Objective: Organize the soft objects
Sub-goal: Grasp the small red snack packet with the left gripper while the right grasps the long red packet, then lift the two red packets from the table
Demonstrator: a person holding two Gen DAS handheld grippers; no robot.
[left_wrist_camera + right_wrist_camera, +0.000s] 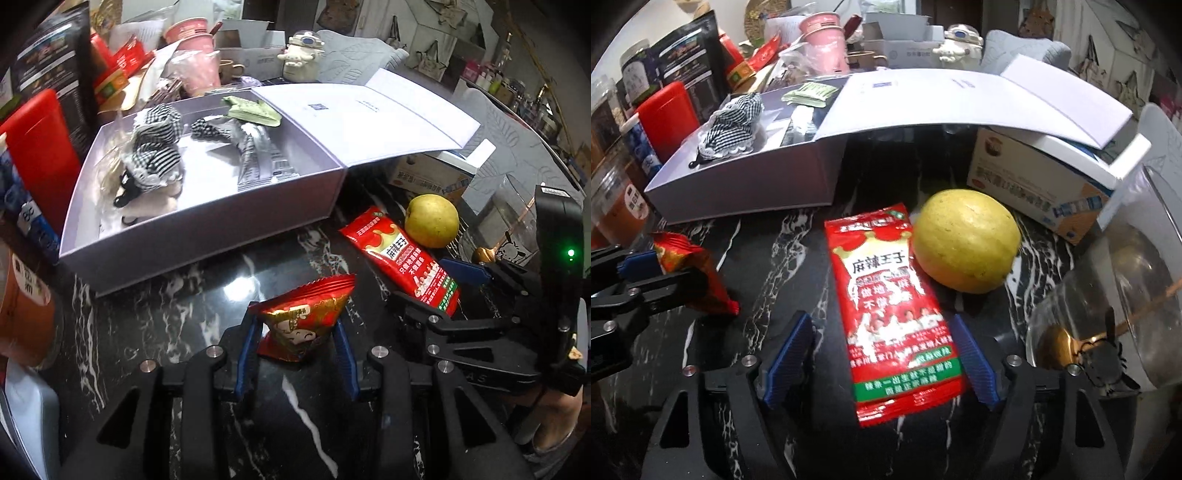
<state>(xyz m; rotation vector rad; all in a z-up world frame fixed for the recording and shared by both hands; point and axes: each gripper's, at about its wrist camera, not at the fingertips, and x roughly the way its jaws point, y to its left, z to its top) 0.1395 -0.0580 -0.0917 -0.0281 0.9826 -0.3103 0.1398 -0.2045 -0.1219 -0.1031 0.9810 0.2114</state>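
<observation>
My left gripper (297, 332) is shut on a small red and gold snack packet (306, 317), held just above the black marble counter; the packet also shows in the right wrist view (690, 273). My right gripper (882, 354) is open, its blue pads on either side of a long red snack pouch (890, 314) that lies flat on the counter; the pouch also shows in the left wrist view (402, 258). The open white box (207, 225) holds a checkered cloth doll (155, 155), silver sachets (258, 158) and a green packet (251, 110).
A yellow pear (964, 240) lies beside the pouch. A glass bowl with a spoon (1108, 317) is at the right. A cardboard carton (1041, 184) sits under the box lid. Jars, a red container (40, 147) and cups crowd the left and back.
</observation>
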